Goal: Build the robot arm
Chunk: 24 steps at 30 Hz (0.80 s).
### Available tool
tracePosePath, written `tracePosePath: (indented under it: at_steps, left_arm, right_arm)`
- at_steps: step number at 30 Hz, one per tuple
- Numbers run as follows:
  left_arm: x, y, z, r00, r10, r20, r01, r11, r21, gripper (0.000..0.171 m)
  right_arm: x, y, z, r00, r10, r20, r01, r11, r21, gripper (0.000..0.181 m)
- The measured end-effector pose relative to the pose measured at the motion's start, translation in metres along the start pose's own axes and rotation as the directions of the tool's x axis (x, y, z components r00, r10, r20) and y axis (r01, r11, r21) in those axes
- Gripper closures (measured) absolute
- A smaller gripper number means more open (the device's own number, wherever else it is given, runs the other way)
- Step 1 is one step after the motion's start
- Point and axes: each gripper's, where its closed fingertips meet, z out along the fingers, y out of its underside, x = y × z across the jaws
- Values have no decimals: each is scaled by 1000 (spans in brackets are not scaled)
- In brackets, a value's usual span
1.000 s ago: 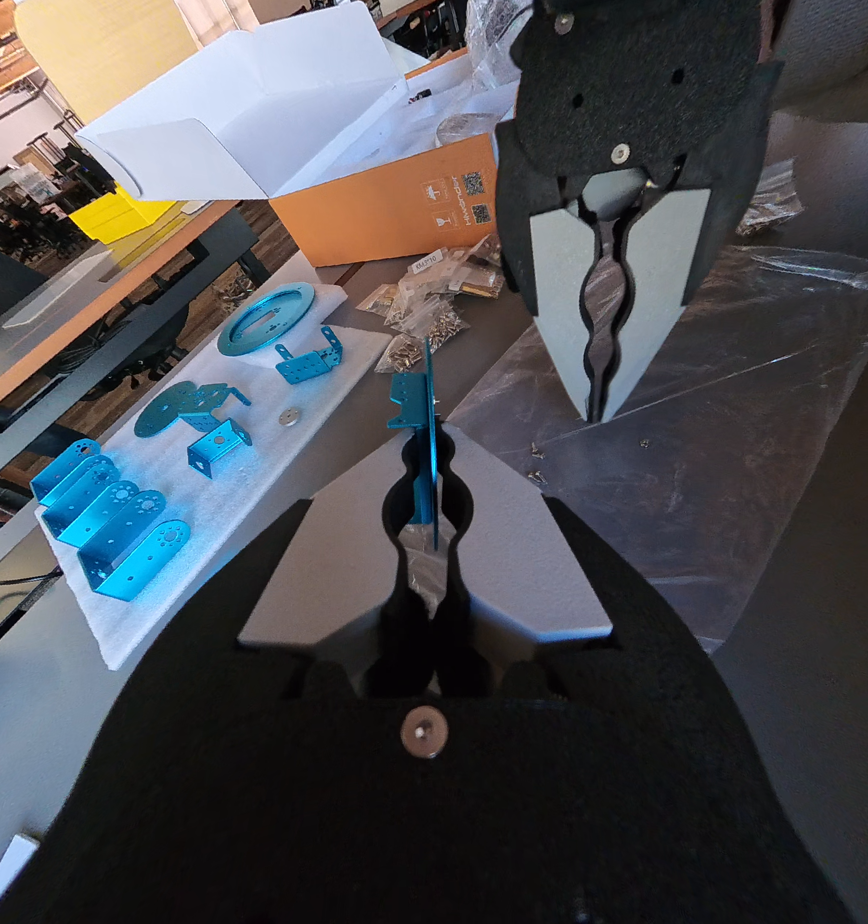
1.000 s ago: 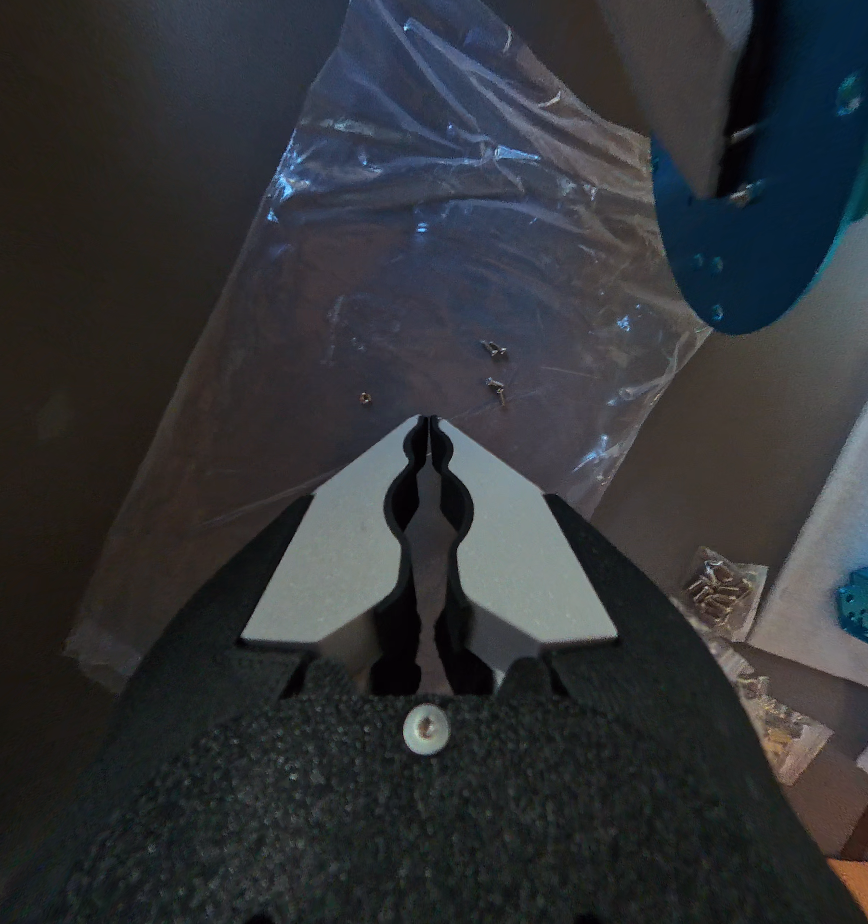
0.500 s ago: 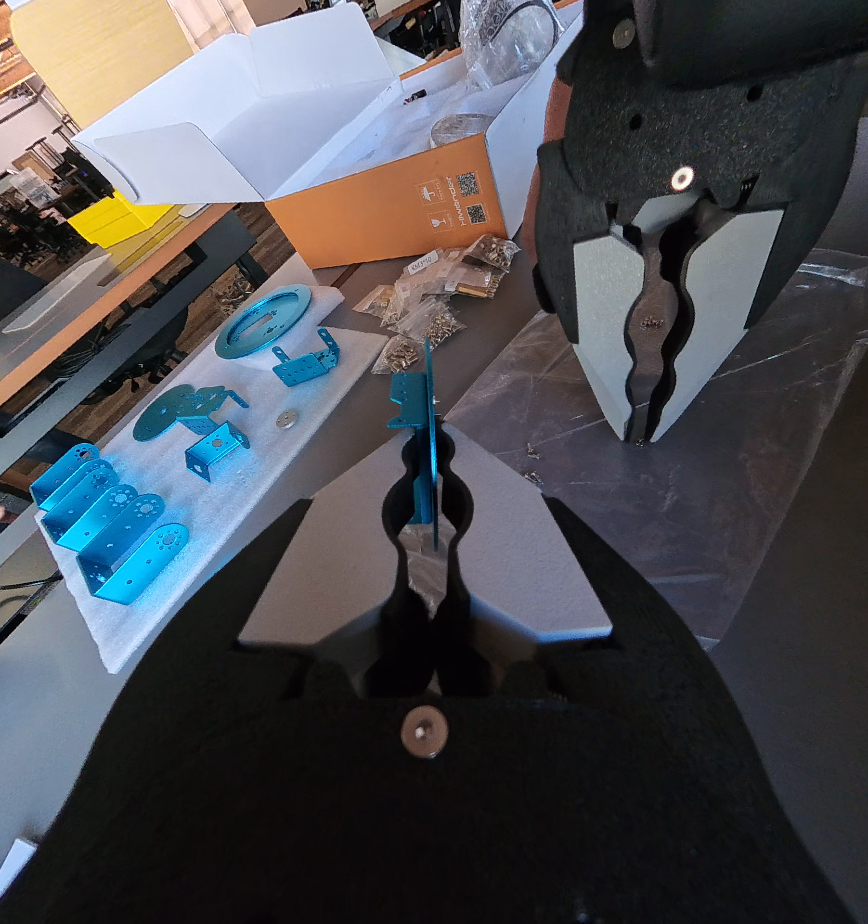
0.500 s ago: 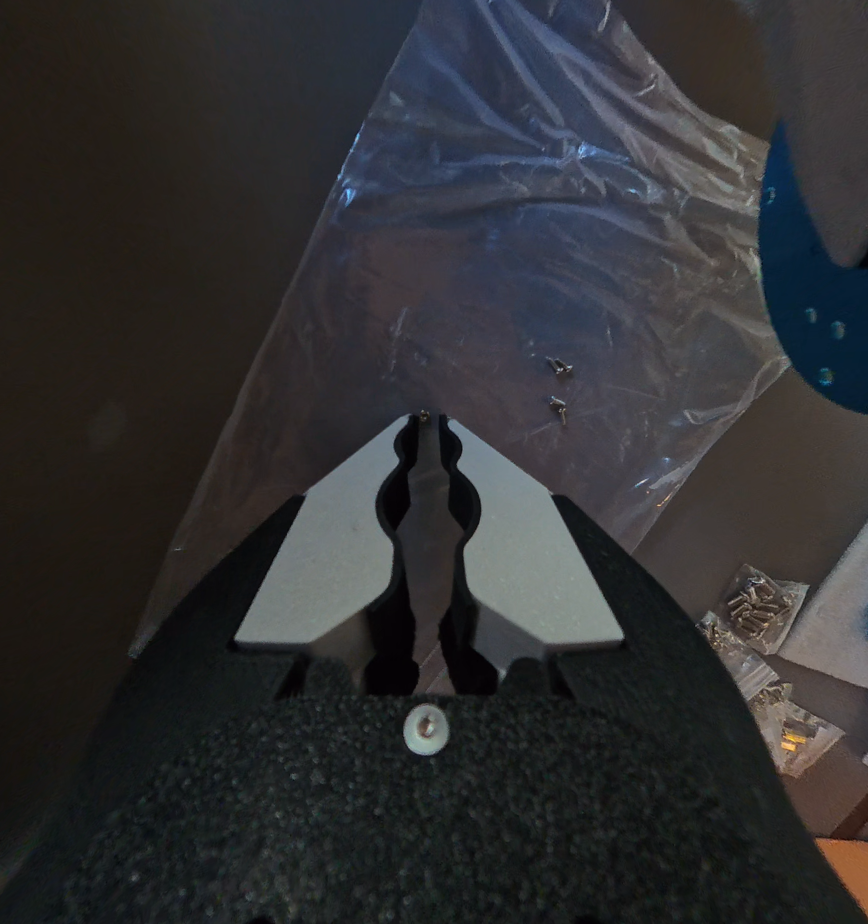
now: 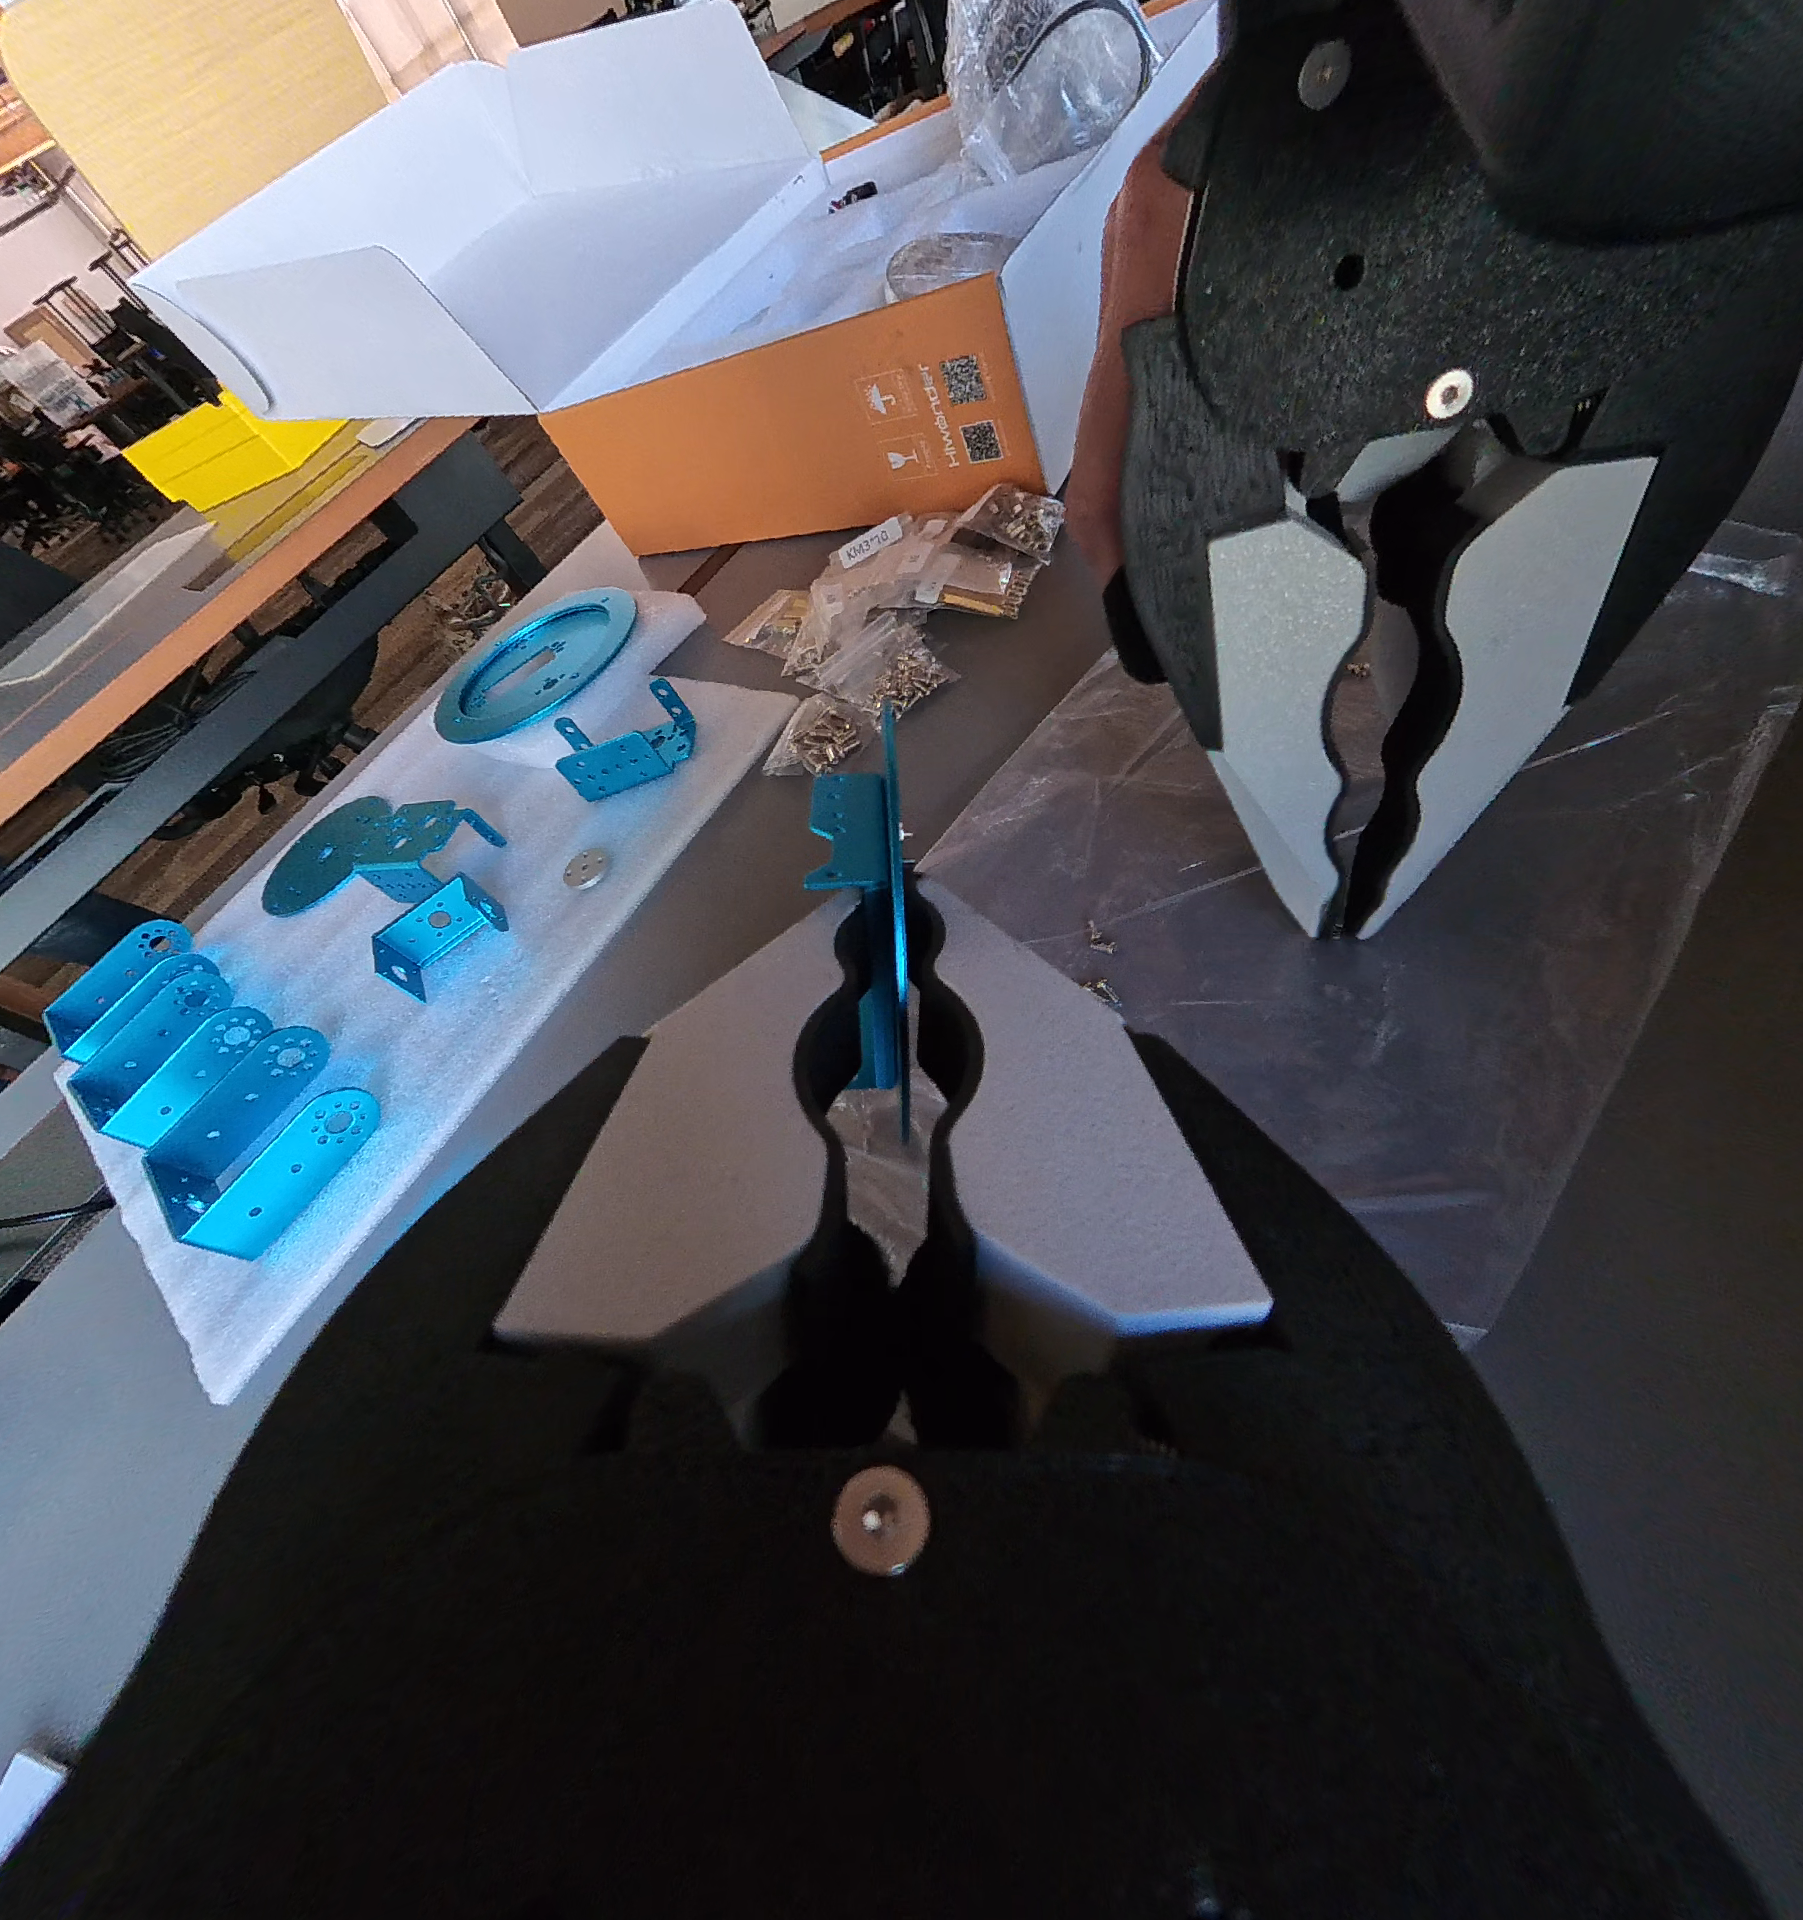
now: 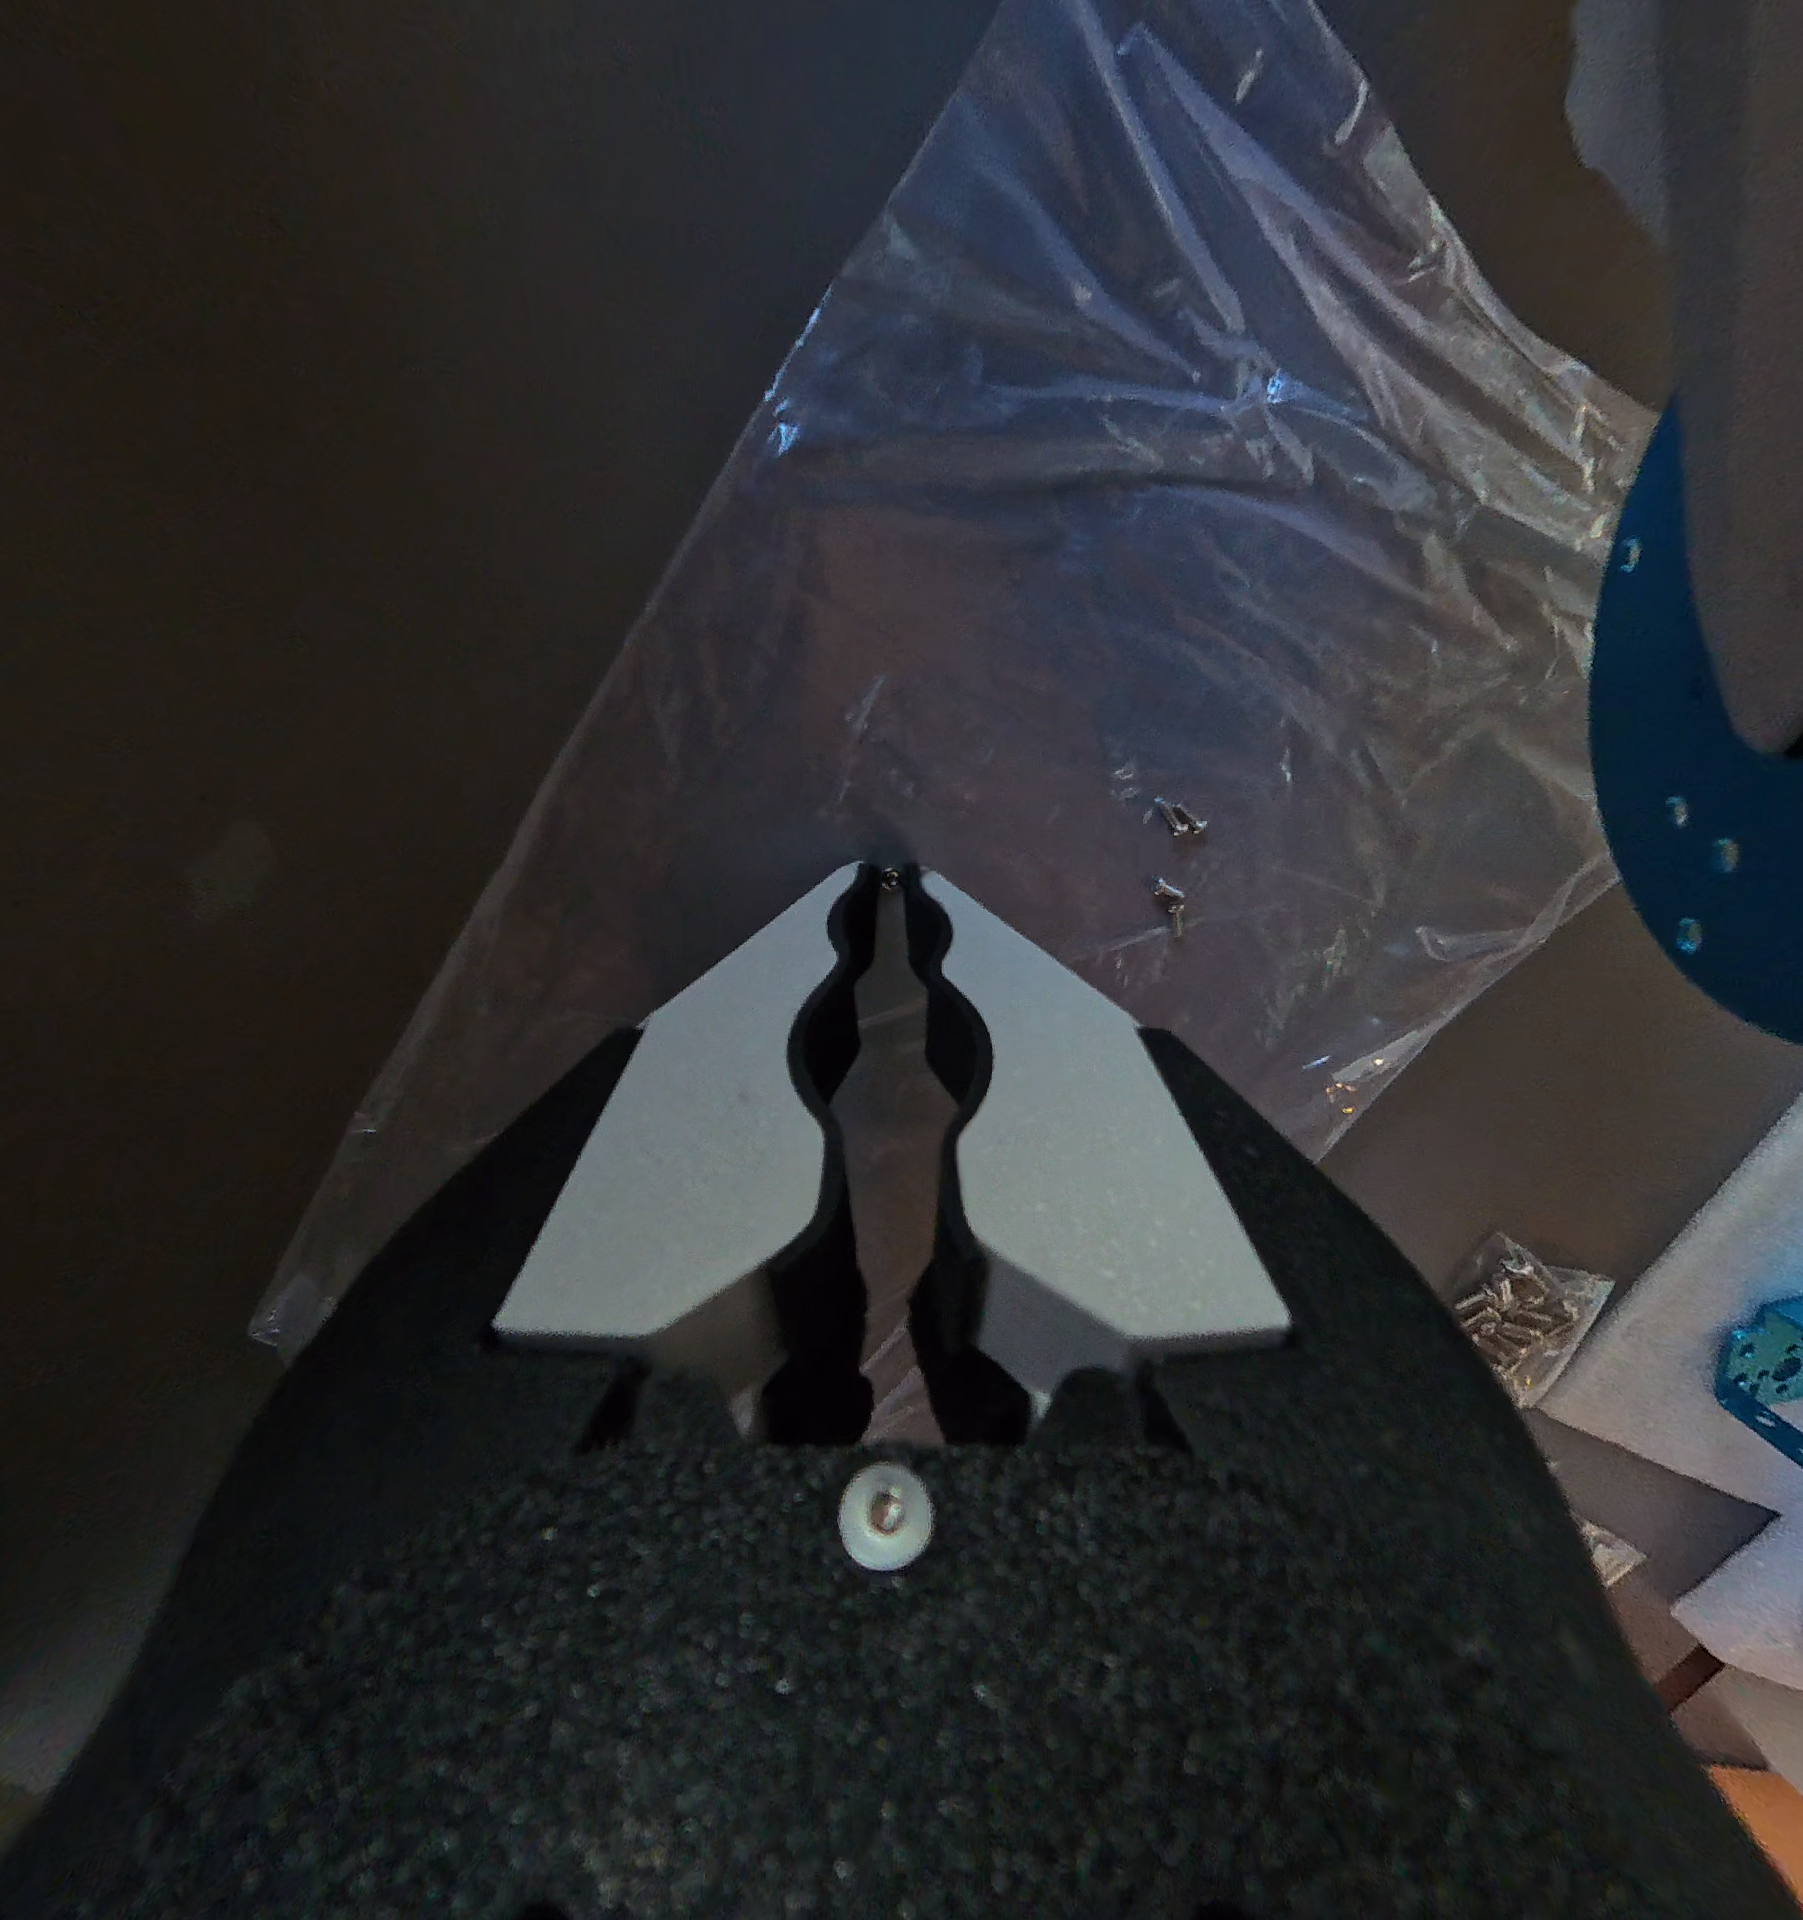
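Note:
My left gripper (image 5: pixel 892 906) is shut on a blue metal plate with a bracket (image 5: pixel 881 894), held edge-on above the dark table. The plate also shows at the right edge of the right wrist view (image 6: pixel 1686 831). My right gripper (image 6: pixel 890 871) points down at a clear plastic sheet (image 6: pixel 1084 520), its tips closed to a narrow slit around a small screw (image 6: pixel 890 880). In the left wrist view the right gripper (image 5: pixel 1338 930) touches the sheet (image 5: pixel 1292 1091) with its tips. A few loose screws (image 6: pixel 1177 821) lie on the sheet nearby.
A white foam sheet (image 5: pixel 585 935) on the left bears several blue brackets (image 5: pixel 232 1122) and a blue ring (image 5: pixel 533 675). Small bags of screws (image 5: pixel 876 644) lie before an open orange box (image 5: pixel 772 447). A hand (image 5: pixel 1115 416) holds the right gripper. The left gripper's tips are roughly 12 centimetres from the right gripper's.
The right gripper came down to the plastic sheet, opened slightly, then closed its tips around the small screw. The left gripper and its blue plate stayed still.

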Motion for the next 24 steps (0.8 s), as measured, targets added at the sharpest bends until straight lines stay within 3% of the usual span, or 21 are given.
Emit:
tracePosePath:
  at_steps: [9, 19, 24]
  left_arm:
    - [1, 1, 0, 1000, -1, -7, 1, 1000, -1, 171]
    - [0, 0, -1, 1000, -19, -10, 19, 1000, 1, 171]
    - [0, 1, -1, 999, -31, -16, 31, 1000, 0, 171]
  right_arm:
    - [-3, -1, 0, 995, -104, 8, 105, 994, -23, 179]
    - [-3, 0, 0, 999, -18, 48, 19, 1000, -10, 181]
    - [-1, 5, -3, 1000, 10, 10, -11, 999, 36, 181]
